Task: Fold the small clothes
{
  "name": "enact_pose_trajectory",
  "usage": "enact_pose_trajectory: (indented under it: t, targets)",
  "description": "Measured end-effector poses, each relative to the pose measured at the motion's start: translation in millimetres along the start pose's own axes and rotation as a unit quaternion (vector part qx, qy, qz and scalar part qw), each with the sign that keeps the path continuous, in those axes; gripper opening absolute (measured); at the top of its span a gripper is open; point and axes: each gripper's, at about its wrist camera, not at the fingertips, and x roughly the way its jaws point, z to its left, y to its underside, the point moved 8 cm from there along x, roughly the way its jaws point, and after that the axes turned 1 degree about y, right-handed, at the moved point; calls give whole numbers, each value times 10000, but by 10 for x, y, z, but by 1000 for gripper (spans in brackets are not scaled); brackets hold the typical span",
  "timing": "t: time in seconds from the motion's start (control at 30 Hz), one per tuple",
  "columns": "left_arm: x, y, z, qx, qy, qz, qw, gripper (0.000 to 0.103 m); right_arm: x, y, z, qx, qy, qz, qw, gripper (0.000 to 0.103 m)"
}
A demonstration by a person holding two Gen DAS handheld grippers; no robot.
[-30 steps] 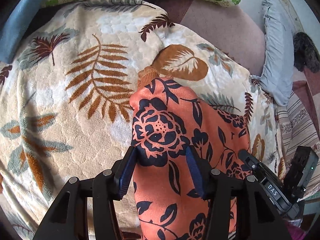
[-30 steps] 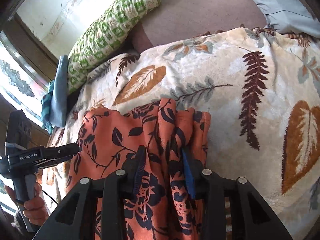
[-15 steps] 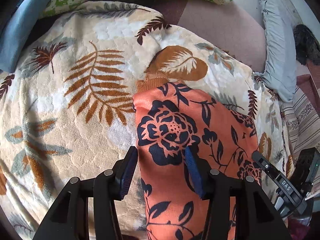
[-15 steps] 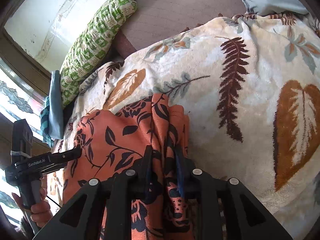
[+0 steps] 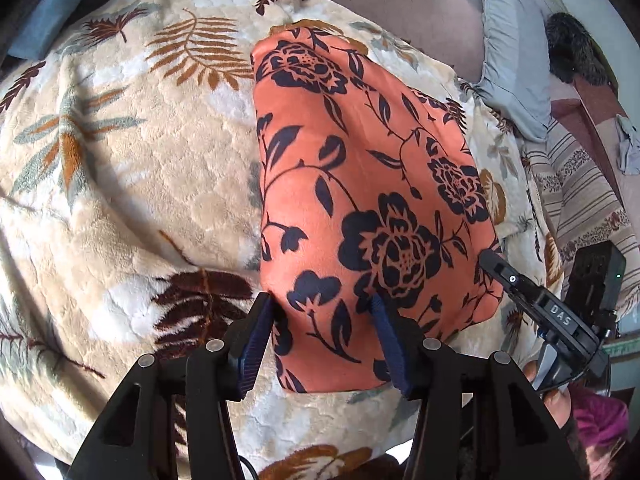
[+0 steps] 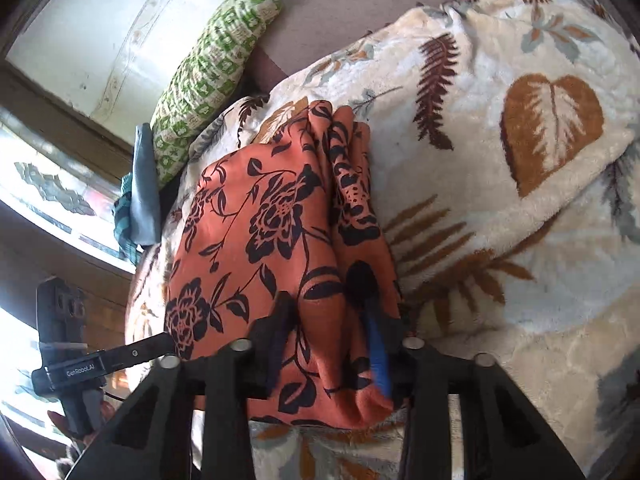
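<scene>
"Where is the little orange cloth?"

"The orange cloth (image 5: 360,184) lies on the leafy blanket (image 5: 132,184) on the bed. It stretches long, away from me."

"What is your left tool doing?"

"My left tool (image 5: 320,344) sits over the near left edge, partly open, cloth between its pads."

"And the right?"

"My right tool (image 6: 332,344) is shut on the bunched right edge. Both are at the near end."
</scene>
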Motion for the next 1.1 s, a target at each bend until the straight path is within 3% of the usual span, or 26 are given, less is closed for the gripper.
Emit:
enact_pose_trajectory:
  t: [0.13,0.3,0.37,0.43,0.57,0.8,0.87,0.93,1.1]
  targets:
    - [-13,72,-82,323,-419,-158,9985,51,-311,-32,183,4,-539,-325,9980,8]
    - [164,206,-2,170,-583,85,9981,54,39,177,-189,57,221,82,9997,9]
    - [114,219,25,167,-518,16,9985,54,61,215,-223,190,126,44,9997,9]
    - [58,208,14,228,-547,-40,9982,54,8,186,-183,145,62,25,9999,16]
    - [-165,196,-104,498,-859,-419,9942,50,-55,160,-205,445,-143,28,9989,18]
    - [-508,198,-327,893,-1221,-889,9845,52,-198,28,-162,565,-78,-139,9983,21]
    - [-545,193,-335,926,-1347,-927,9822,52,-275,-67,-148,574,-57,-256,9980,30]
    - [-541,163,-329,924,-1422,-946,9810,53,-337,-151,-150,540,117,-347,9979,50]
    - [-490,12,-201,757,-1423,-831,9834,54,-357,-279,-121,326,403,-371,9980,65]
